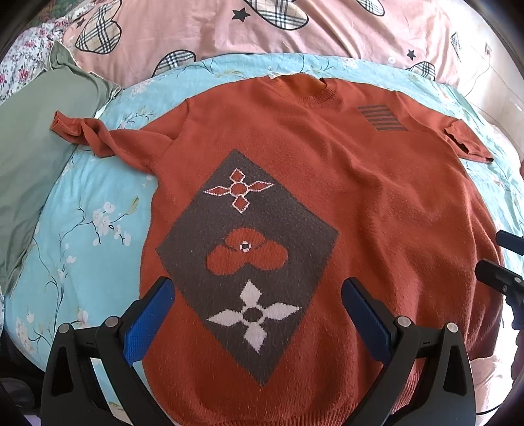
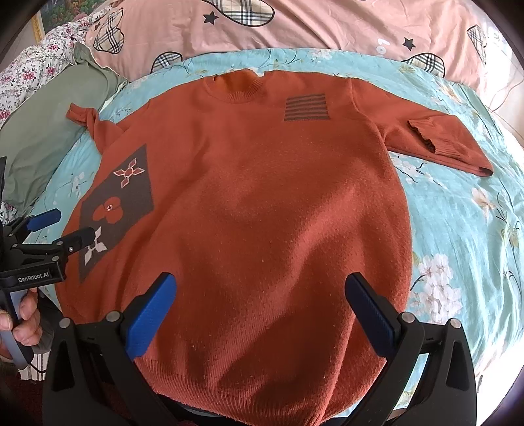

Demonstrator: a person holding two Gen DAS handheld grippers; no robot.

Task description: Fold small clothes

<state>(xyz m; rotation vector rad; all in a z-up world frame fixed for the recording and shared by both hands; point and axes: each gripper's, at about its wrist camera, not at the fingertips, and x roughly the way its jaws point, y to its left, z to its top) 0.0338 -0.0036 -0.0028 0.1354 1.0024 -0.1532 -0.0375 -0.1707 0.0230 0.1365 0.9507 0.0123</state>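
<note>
An orange knit sweater lies flat, front up, on a light blue floral quilt, neck away from me. It has a grey diamond patch with flower shapes and a grey striped patch. Its left sleeve is twisted outward; its right sleeve is folded back on itself. My left gripper is open and empty above the sweater's lower left. My right gripper is open and empty above the sweater's lower middle. The left gripper also shows at the left of the right wrist view.
A green garment lies on the left beside the sweater. A pink duvet with plaid hearts lies behind the quilt. A floral cloth is at the far left. A hand holds the left gripper's handle.
</note>
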